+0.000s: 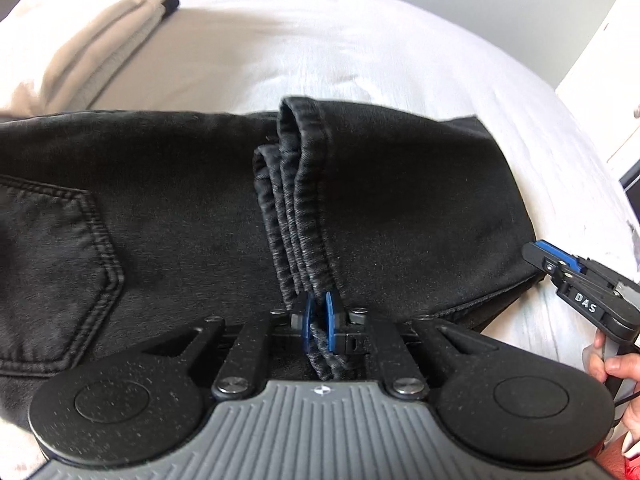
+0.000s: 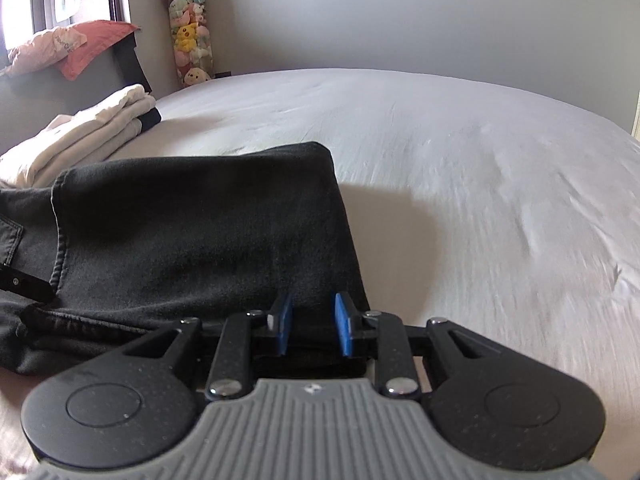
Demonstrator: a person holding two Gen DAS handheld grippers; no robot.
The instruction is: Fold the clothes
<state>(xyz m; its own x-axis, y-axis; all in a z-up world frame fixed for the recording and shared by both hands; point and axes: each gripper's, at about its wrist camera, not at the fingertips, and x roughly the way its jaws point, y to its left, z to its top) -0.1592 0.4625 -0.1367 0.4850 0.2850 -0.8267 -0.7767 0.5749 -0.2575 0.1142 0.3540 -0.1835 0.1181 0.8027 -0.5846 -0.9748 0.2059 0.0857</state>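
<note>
Black jeans (image 1: 180,208) lie folded across the white bed (image 1: 360,40), back pocket (image 1: 60,272) at the left. The leg hems (image 1: 296,200) are doubled back over the middle. My left gripper (image 1: 318,304) is shut on those stacked hems, which run between its blue pads. My right gripper (image 1: 538,258) sits at the jeans' right fold, held by a hand (image 1: 616,368). In the right wrist view, my right gripper (image 2: 312,308) is shut on the thick folded edge of the jeans (image 2: 200,220), with dark fabric filling the gap between its pads. One left finger (image 2: 24,284) shows at the far left.
A stack of folded cream clothes (image 1: 80,40) (image 2: 88,132) lies at the bed's far left. White sheet (image 2: 480,160) stretches beyond and to the right of the jeans. A tall tube of plush toys (image 2: 190,28) and pink bedding (image 2: 72,48) stand by the wall.
</note>
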